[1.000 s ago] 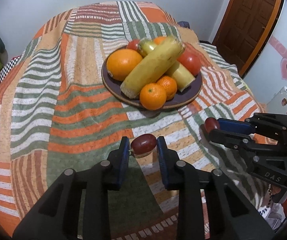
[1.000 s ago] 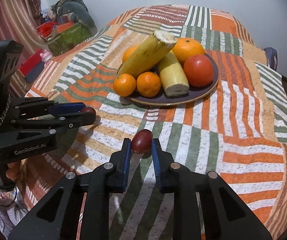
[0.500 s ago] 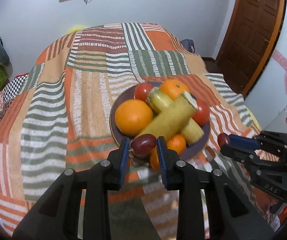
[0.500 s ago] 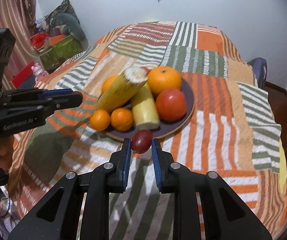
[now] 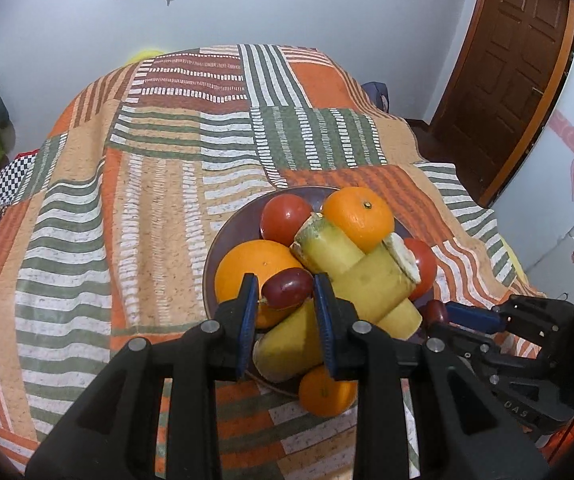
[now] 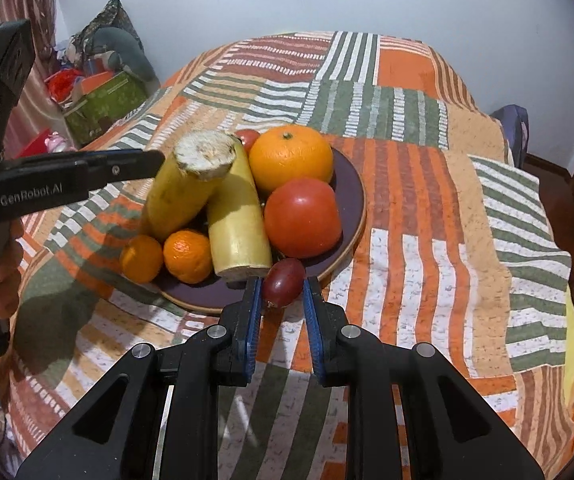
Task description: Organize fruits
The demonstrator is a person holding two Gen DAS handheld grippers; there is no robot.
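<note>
A dark plate (image 6: 353, 184) on the striped quilt holds oranges, tomatoes, small mandarins and two cut yellow stalks (image 6: 239, 224). My left gripper (image 5: 287, 294) is shut on a dark red grape (image 5: 287, 288) and holds it over the plate's near side, above the big orange (image 5: 247, 268). My right gripper (image 6: 283, 292) is shut on another red grape (image 6: 283, 280) at the plate's near rim, beside the large tomato (image 6: 303, 216). It also shows in the left wrist view (image 5: 439, 314). The left gripper shows side-on in the right wrist view (image 6: 139, 162).
The plate (image 5: 217, 252) sits on a quilt-covered bed (image 5: 147, 200). A wooden door (image 5: 515, 60) is at the right. Boxes and clutter (image 6: 103, 96) lie beside the bed at the left. A mandarin (image 5: 327, 394) sits at the plate's near edge.
Both grippers have lifted off the quilt with their grapes and moved forward to the plate. The left one now hangs over the fruit, the right one is at the plate's rim.
</note>
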